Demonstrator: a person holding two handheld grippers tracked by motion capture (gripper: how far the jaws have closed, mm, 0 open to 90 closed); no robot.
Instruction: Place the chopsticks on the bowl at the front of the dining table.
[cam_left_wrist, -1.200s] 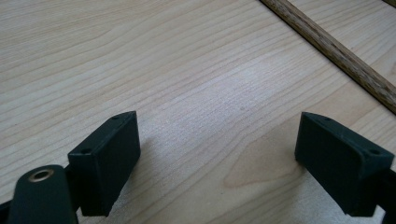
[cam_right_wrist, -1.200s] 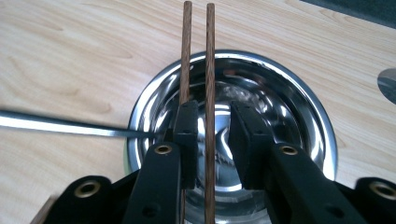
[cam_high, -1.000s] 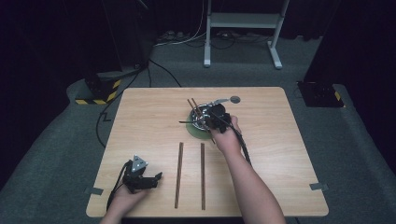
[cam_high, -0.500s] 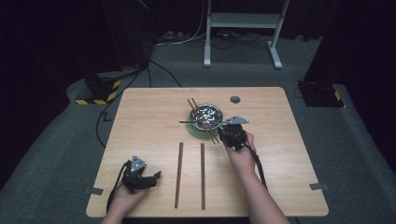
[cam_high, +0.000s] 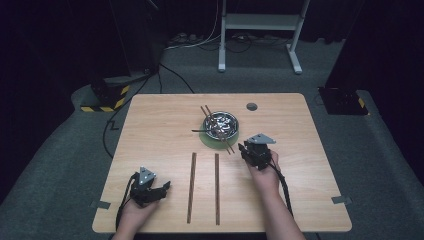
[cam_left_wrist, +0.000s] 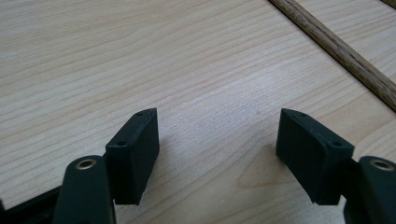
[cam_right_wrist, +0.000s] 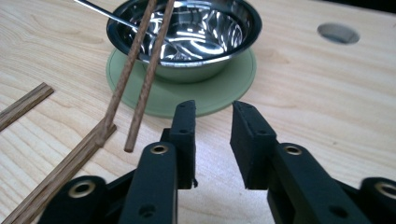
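A steel bowl (cam_high: 220, 125) (cam_right_wrist: 187, 32) stands on a round green mat (cam_high: 209, 143) (cam_right_wrist: 219, 93) at the table's middle back. Two wooden chopsticks (cam_high: 226, 143) (cam_right_wrist: 140, 70) lie slanted across its rim, with their near ends hanging over the mat. A thin metal spoon handle (cam_high: 199, 131) (cam_right_wrist: 102, 11) sticks out to the left. My right gripper (cam_high: 244, 149) (cam_right_wrist: 212, 126) hovers just right of the mat's front, open by a narrow gap and holding nothing. My left gripper (cam_high: 163, 188) (cam_left_wrist: 217, 135) rests open at the front left, holding nothing.
Two long wooden strips (cam_high: 191, 187) (cam_high: 217, 187) lie parallel between the grippers; one strip (cam_left_wrist: 336, 46) runs close to the left gripper and another (cam_right_wrist: 56, 172) ends below the chopstick tips. A round hole (cam_high: 251, 106) (cam_right_wrist: 337, 32) sits behind the bowl.
My right gripper has drawn back from over the bowl toward the person and now sits at the mat's front right. The chopsticks stay on the bowl. The left gripper has not moved.
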